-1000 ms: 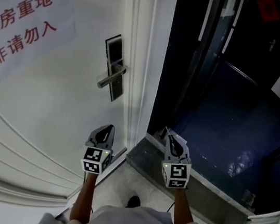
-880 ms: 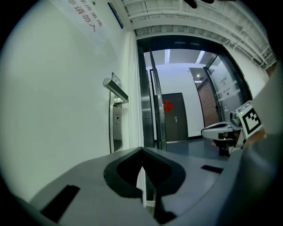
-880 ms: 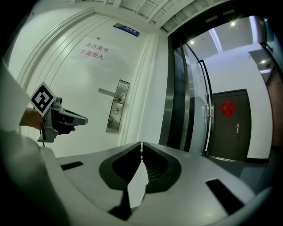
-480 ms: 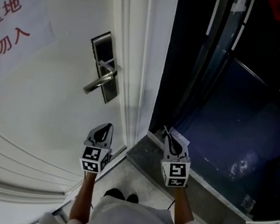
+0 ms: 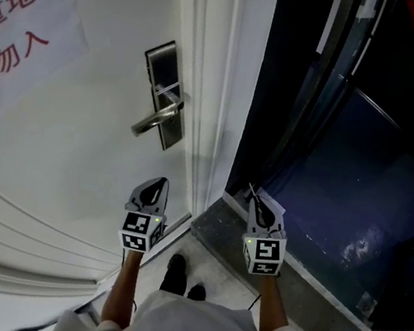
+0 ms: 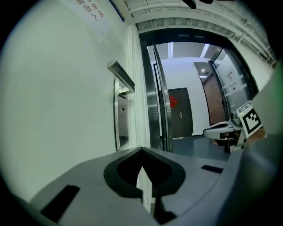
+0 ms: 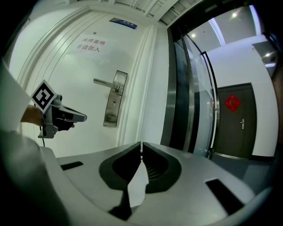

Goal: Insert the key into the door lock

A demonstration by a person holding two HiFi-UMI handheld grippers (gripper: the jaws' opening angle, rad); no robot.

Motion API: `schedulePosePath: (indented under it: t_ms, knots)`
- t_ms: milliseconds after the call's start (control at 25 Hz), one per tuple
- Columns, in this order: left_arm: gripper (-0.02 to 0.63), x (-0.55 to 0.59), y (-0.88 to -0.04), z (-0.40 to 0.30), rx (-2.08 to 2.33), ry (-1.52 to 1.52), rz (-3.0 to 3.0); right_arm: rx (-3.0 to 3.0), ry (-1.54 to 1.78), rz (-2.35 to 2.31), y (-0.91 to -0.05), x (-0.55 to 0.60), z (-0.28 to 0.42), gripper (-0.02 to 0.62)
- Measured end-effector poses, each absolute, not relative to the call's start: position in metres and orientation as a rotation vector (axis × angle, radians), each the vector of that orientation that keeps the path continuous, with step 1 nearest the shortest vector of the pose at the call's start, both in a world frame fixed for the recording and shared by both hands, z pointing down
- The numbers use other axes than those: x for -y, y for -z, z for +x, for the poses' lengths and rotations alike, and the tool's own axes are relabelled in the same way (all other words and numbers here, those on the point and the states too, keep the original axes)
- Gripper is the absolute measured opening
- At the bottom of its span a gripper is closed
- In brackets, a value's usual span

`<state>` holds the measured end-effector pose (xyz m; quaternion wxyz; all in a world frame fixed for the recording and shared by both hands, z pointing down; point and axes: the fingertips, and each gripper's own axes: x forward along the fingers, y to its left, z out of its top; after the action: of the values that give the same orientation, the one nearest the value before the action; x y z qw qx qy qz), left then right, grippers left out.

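Note:
The white door carries a steel lock plate with a lever handle. In the left gripper view the plate with its keyhole lies just ahead to the left. In the right gripper view the plate is farther off to the left. My left gripper is shut and empty, below the lock and close to the door. My right gripper is shut on a thin key that sticks out of its tips, in front of the dark doorway. The key's sliver shows between the jaws.
A paper sign with red characters hangs on the door at upper left. The door frame divides the door from a dark corridor with a glass panel. A stone threshold runs below my right gripper. The person's shoes stand below.
Both grippers sit slightly lower in the head view, still side by side and shut. The person's shoes have stepped forward into view. The lock has shifted only a little in the picture.

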<state>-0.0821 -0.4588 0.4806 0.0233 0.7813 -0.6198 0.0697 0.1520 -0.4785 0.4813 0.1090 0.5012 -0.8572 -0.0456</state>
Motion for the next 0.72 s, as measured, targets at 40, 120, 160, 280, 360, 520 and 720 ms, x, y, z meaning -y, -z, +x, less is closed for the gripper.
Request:
schedulePosePath:
  t_ms: [40, 120, 160, 280, 360, 520, 720]
  knots:
    - [0.017, 0.460, -0.480, -0.085, 1.922, -0.212, 2.420, 2.522, 0.141, 1.476, -0.479, 0.481, 0.150, 0.029]
    - [0.017, 0.463, -0.476, -0.092, 1.931, -0.202, 2.421, 2.530, 0.159, 1.477, -0.474, 0.488, 0.143, 0.029]
    - [0.017, 0.465, -0.474, -0.095, 1.937, -0.198, 2.421, 2.536, 0.170, 1.475, -0.471, 0.492, 0.138, 0.029]
    - [0.017, 0.467, -0.468, -0.103, 1.956, -0.187, 2.421, 2.558, 0.196, 1.460, -0.462, 0.502, 0.124, 0.029]
    - [0.017, 0.466, -0.465, -0.110, 1.975, -0.183, 2.413, 2.577, 0.206, 1.439, -0.458, 0.506, 0.112, 0.029]
    - [0.017, 0.459, -0.461, -0.131, 2.033, -0.178, 2.368, 2.638, 0.235, 1.369, -0.449, 0.513, 0.080, 0.029]
    - [0.017, 0.439, -0.458, -0.163, 2.132, -0.180, 2.288, 2.709, 0.273, 1.258, -0.441, 0.515, 0.039, 0.029]
